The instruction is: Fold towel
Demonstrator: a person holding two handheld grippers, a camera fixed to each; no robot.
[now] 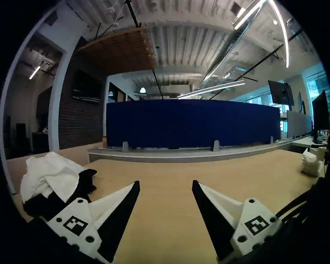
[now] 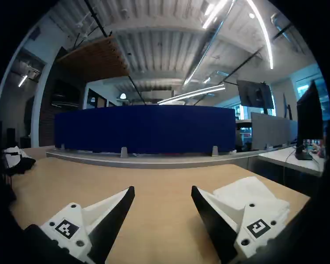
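Observation:
A crumpled heap of white and black towels [image 1: 55,182] lies at the left of the wooden table [image 1: 187,176], just left of my left gripper [image 1: 166,185], which is open and holds nothing. A neat stack of folded white towels [image 1: 312,163] sits at the table's right end. In the right gripper view that folded white stack [image 2: 248,193] lies just behind the right finger of my right gripper [image 2: 163,189], also open and empty. The crumpled heap [image 2: 16,160] shows far to the left there.
A blue divider panel [image 1: 191,123] on a grey rail runs along the back of the table. Monitors [image 2: 308,119] stand on desks to the right. Bare wood [image 2: 160,180] stretches between the heap and the folded stack.

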